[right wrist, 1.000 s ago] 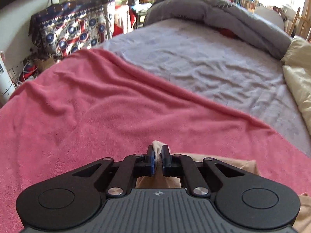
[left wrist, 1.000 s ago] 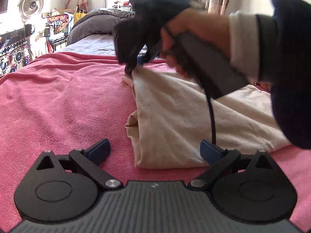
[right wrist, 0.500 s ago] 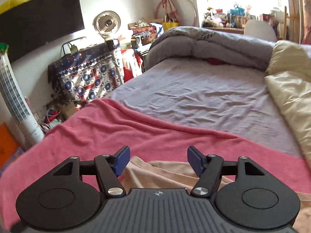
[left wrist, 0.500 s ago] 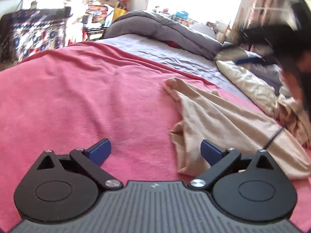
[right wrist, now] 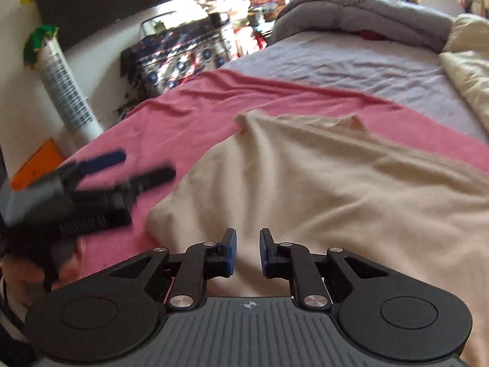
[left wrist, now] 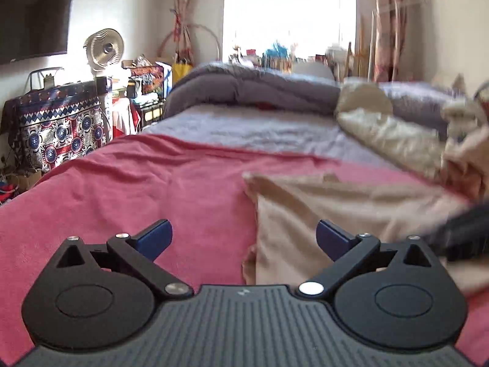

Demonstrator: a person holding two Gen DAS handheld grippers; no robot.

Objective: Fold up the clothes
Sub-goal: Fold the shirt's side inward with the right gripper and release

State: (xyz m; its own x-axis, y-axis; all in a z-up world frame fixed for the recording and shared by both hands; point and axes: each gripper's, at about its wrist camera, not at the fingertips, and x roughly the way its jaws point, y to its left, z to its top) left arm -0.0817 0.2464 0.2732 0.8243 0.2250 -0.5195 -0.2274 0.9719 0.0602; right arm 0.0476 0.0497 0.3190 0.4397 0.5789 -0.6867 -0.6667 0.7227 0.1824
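My left gripper (left wrist: 241, 235) hangs spread wide, empty. My right gripper (right wrist: 247, 252) narrows over the beige garment (right wrist: 321, 189) on the pink blanket (right wrist: 183, 113), pinching nothing yet, probably seeking a fold edge.

right gripper (right wrist: 247, 252) closing, beige garment (right wrist: 321, 189), perhaps untouched

Bed (right wrist: 351, 58), seen from its near end. A grey sheet covers the far half. A pink blanket (right wrist: 195, 110) is spread across the near half, wrinkled, its far edge running slantwise over the sheet. A beige garment (right wrist: 321, 183) lies flat on the blanket towards the right, one corner peaked at its far left. A rolled grey duvet (right wrist: 360, 12) lies across the far end. Cream bedding (right wrist: 467, 70) is heaped along the right side.
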